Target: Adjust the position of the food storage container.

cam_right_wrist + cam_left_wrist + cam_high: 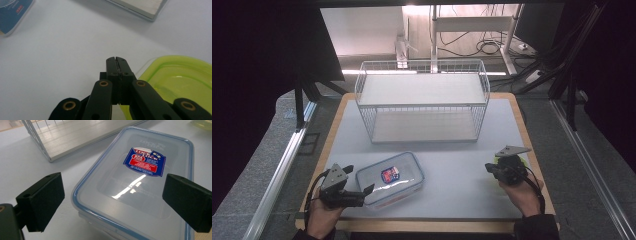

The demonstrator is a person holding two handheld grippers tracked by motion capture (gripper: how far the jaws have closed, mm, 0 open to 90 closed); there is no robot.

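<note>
Left gripper view showing clear lidded container (140, 185) lying flat on desk (30, 157), framed between spread jaws of left hand-held gripper (112, 202); advising closing squarely across its width. Right hand-held gripper (117, 62) sitting fully closed beside green lid (180, 80), gripping nothing.

A pale table (472, 170) with a light wooden edge stands on a grey speckled floor (257, 165), with metal rails (277, 175) running along both sides. Black curtains (257, 60) close the room in at left and right, and a bright strip of light falls across the far wall, where a white frame (472, 24) stands. Black cables (489, 47) lie coiled on the floor beyond it, beside what may be a dark monitor (537, 22).
</note>
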